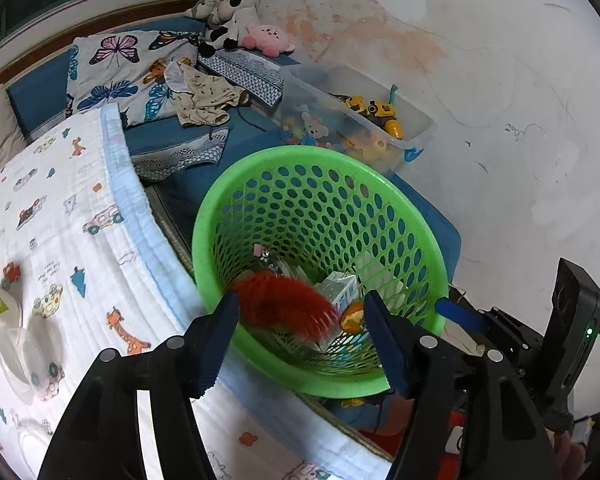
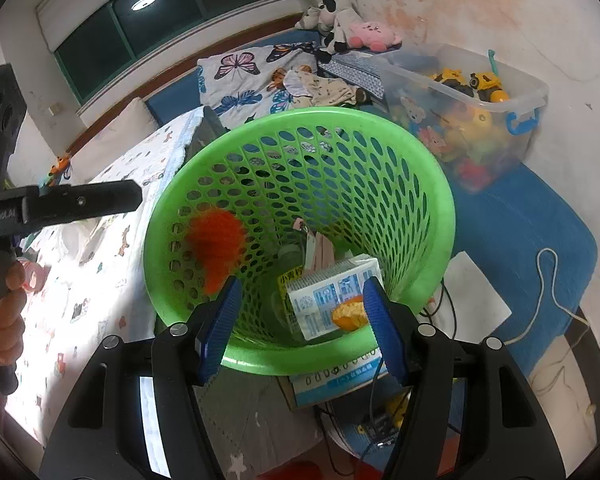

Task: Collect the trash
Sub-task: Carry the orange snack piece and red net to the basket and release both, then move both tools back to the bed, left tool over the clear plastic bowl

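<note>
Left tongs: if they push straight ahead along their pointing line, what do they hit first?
Most likely the red fluffy item inside the green basket, which sits between the open fingers of the left tongs. Nothing is gripped. The basket's near rim lies just below that line, so depth is uncertain.

Fisheye pair, edges bowed and vignetted black; indoor artificial light, ceiling lamp (image 2: 144, 2) reflected in dark window (image 2: 132, 32); glare whitens wall (image 1: 480, 80) and quilt (image 2: 112, 220); red fluffy item (image 1: 288, 306) motion-blurred in both views; remainder fairly sharp, shadows soft
</note>
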Demonstrator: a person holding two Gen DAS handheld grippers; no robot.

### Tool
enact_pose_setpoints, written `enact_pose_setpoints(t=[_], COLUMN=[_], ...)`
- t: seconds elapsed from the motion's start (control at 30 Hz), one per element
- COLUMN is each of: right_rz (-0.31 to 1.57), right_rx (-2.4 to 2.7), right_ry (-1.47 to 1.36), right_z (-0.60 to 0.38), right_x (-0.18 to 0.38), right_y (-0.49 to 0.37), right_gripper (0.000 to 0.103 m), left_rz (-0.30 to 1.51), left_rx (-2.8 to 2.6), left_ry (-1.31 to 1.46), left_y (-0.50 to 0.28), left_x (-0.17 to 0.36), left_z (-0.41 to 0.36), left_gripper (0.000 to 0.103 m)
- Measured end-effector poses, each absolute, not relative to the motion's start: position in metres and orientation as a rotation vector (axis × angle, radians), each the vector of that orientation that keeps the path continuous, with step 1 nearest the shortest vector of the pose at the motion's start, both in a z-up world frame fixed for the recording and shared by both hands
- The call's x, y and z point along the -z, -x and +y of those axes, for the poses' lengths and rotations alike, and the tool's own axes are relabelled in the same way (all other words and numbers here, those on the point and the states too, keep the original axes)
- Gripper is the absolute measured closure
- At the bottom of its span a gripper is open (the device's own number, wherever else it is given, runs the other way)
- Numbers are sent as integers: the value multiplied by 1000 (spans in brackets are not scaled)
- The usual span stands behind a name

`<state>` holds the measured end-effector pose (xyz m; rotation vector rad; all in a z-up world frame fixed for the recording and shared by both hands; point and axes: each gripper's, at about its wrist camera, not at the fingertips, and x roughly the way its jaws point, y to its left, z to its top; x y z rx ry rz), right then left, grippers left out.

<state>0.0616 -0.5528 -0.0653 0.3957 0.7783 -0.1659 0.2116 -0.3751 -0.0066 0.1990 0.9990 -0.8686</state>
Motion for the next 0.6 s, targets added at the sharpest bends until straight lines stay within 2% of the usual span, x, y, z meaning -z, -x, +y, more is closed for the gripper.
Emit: enact_pose_setpoints(t=[0.5,0.6], right_rz=[766,771], right_rx=[67,27], right_ry=[-331,-304], right_z=[-508,-491], right_x=[46,43], right_y=[-72,-81], right_gripper=[34,31], left_rz=[955,949], left_rx=[685,644], left_ry=[-140,-119], left_y=[-210,-210], left_x=[2,4], left_z=[-267,-236], left_gripper=[40,37])
